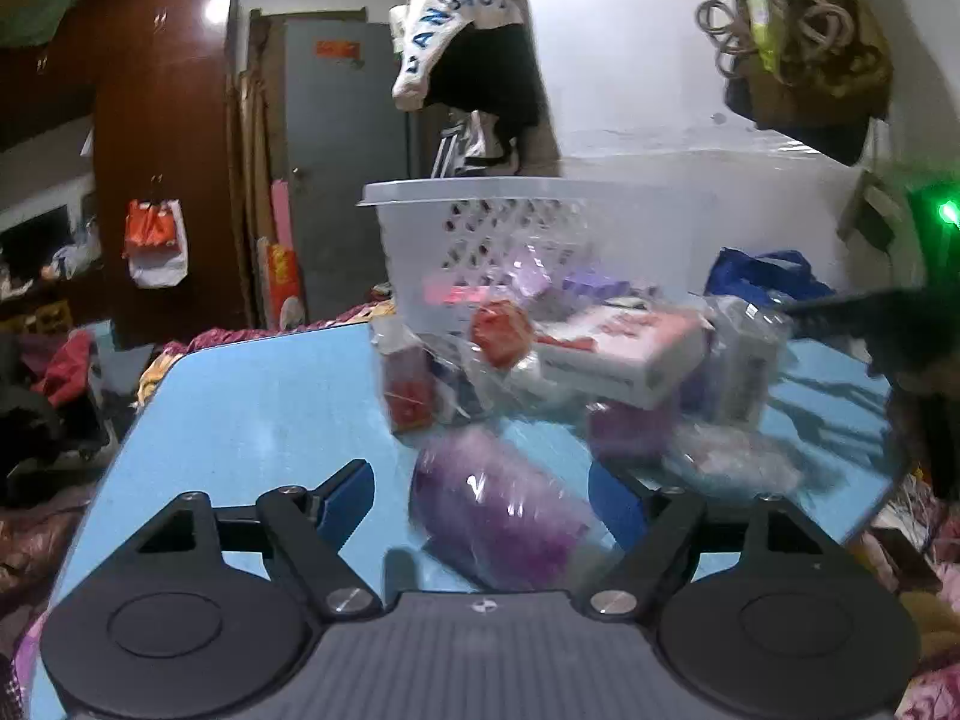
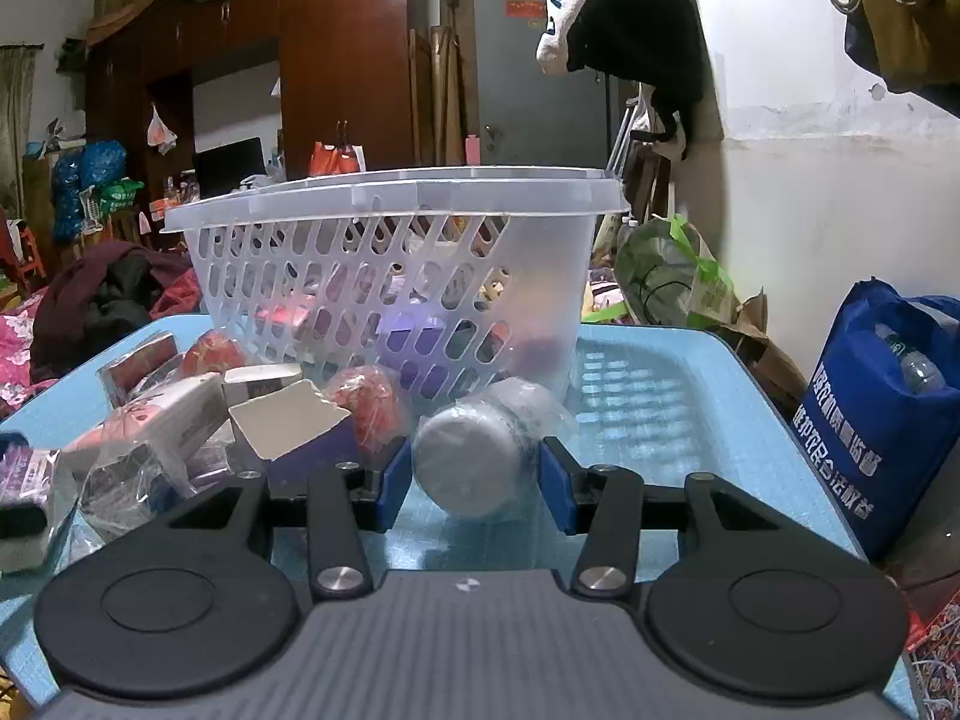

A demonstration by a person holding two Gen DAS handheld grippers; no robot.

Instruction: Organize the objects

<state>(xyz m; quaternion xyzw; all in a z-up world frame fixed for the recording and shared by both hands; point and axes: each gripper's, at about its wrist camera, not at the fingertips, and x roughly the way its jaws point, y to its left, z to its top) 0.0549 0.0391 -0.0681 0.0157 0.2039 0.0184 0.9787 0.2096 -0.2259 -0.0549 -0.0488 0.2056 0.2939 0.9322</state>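
Observation:
A white perforated plastic basket stands on the blue table, with a few packets inside; it also shows in the left wrist view. My right gripper has its blue pads on both sides of a grey wrapped cylinder lying on the table in front of the basket. My left gripper is open wide around a purple packet in clear wrap. A pile of boxes and wrapped packets lies by the basket, also in the right wrist view.
A blue fabric bag with a bottle stands at the table's right edge. A green bag sits behind the table. Clothes hang on the white wall. Bedding and clothes lie to the left.

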